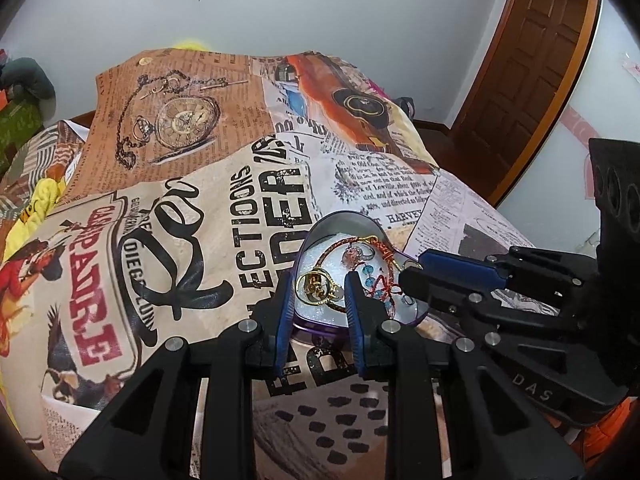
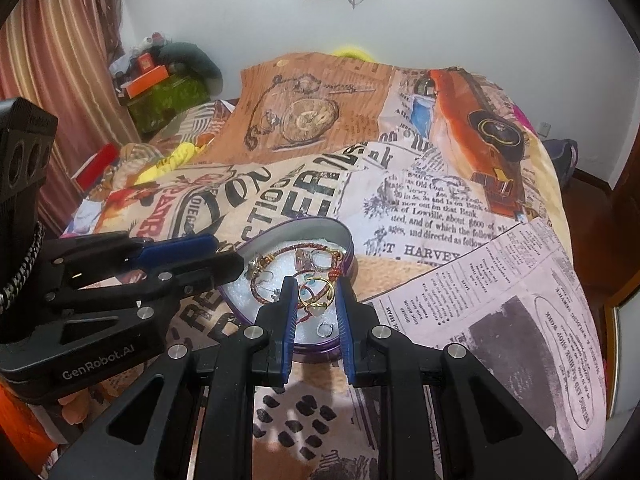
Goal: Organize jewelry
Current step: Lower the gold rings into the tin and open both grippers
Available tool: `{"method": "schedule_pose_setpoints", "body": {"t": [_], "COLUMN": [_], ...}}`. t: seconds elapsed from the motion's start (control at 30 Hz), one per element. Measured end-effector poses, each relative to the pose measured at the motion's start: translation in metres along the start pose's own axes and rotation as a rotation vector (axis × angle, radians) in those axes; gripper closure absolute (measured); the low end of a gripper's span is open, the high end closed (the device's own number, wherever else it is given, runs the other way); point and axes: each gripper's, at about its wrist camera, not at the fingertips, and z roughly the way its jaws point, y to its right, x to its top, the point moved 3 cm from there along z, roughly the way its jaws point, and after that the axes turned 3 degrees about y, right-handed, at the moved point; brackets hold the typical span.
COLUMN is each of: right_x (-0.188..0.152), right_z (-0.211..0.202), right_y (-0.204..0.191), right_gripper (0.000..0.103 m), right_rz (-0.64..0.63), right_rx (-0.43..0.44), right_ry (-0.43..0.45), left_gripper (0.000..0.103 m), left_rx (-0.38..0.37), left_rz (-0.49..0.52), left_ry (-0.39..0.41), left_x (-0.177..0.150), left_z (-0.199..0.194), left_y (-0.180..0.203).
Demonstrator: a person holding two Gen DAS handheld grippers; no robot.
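A purple tin (image 1: 340, 222) (image 2: 316, 227) lined with white foam lies open on the printed bedspread. It holds a red braided bracelet (image 1: 340, 246) (image 2: 280, 250), teal bead earrings (image 1: 368, 274) and a small silver ring (image 2: 325, 330). My left gripper (image 1: 318, 280) (image 2: 236, 258) hangs over the tin's left side, shut on a gold ring (image 1: 316, 286) that spans its blue pads. My right gripper (image 2: 316, 284) (image 1: 408, 270) hovers over the tin's near right part, shut on a gold ring with a pale stone (image 2: 318, 294).
The bedspread (image 1: 180, 200) with newspaper print covers the whole bed and is rumpled towards the back. A brown door (image 1: 532, 60) stands at the right. Boxes and clutter (image 2: 160, 92) pile up by a striped curtain (image 2: 48, 40) at the far left.
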Motion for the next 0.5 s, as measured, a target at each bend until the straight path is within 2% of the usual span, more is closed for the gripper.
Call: {"method": "schedule_pose_setpoints", "body": {"t": [0.5], "right_x": [-0.004], "right_z": [0.014], "right_y": [0.002], "right_gripper": [0.086], "right_rz": [-0.006], "right_rx": [0.014], "right_ry": [-0.053], "left_gripper": [0.079], "left_rx": [-0.001], "left_rz": [0.003], "left_ry": [-0.011], "left_x": [-0.001], "left_z": [0.002], "left_y": [0.001]}}
